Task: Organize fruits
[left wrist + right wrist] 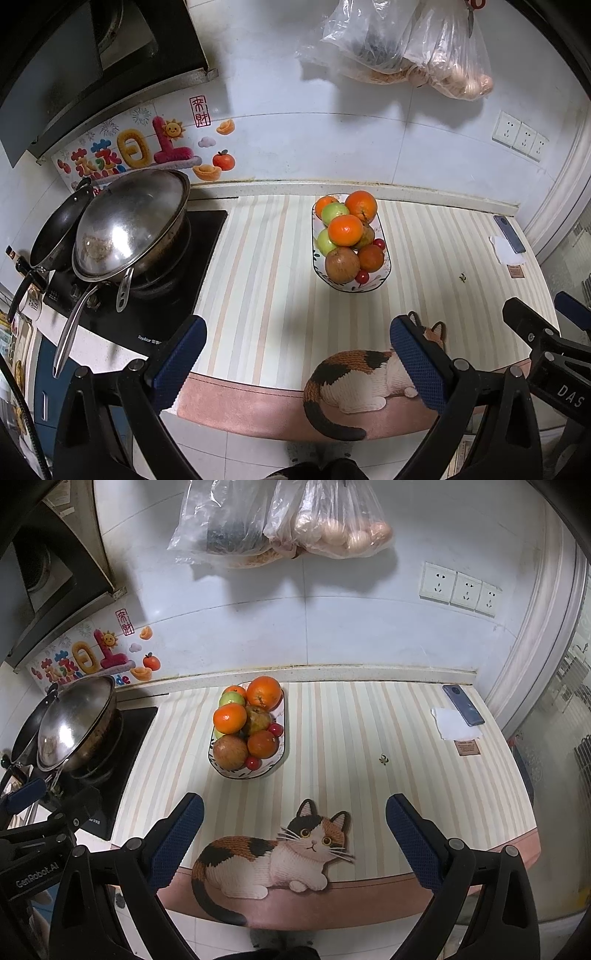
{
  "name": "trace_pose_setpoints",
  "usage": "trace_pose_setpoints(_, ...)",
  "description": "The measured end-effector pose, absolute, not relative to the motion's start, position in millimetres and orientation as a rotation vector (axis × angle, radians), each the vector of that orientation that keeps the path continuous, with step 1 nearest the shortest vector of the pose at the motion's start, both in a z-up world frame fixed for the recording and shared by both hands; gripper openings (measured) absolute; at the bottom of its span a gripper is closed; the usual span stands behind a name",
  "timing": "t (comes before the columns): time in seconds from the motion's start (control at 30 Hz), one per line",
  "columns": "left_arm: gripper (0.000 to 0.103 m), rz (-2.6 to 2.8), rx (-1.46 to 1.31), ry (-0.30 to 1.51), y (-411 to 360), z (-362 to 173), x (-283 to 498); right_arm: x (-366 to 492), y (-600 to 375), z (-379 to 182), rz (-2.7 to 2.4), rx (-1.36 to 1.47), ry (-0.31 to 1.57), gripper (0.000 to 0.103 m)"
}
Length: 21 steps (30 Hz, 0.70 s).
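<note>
Orange and green fruit (pixel 246 728) heaped in the dish (pixel 279 755) at twelve o'clock; left gripper (pixel 297 363) and right gripper (pixel 293 840) hover, jaws spread, empty.

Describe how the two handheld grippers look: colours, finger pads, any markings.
Both grippers match. The left gripper and right gripper have black plastic linkage arms with silver pivot bolts and triangular cut-outs. The fingers carry dark blue pads with a fine knurled texture. White lettering "GenRobot.AI" is printed on the left gripper's body in the right wrist view; "DAS" shows on the right one's in the left wrist view. No hands, sleeves or cables show.
</note>
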<state>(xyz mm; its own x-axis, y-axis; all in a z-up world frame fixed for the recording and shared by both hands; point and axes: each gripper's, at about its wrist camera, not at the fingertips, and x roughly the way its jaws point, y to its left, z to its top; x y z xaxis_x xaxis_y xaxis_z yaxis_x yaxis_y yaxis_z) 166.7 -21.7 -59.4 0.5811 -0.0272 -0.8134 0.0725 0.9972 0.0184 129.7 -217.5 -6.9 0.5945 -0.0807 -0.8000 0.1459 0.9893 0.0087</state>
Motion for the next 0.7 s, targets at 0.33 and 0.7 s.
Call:
trace_pose_setpoints(0.33, 0.102, -0.056, 0.049, 0.943, -23.7, -55.5, 166.2, 129.6, -217.0, -5.6, -0.123, 0.079, 0.926, 0.101)
trace_pose_setpoints(0.7, 0.102, -0.057, 0.046, 0.939, -29.7, -49.1, 166.3, 132.4, -221.2, -4.6, -0.118, 0.084, 0.924, 0.101)
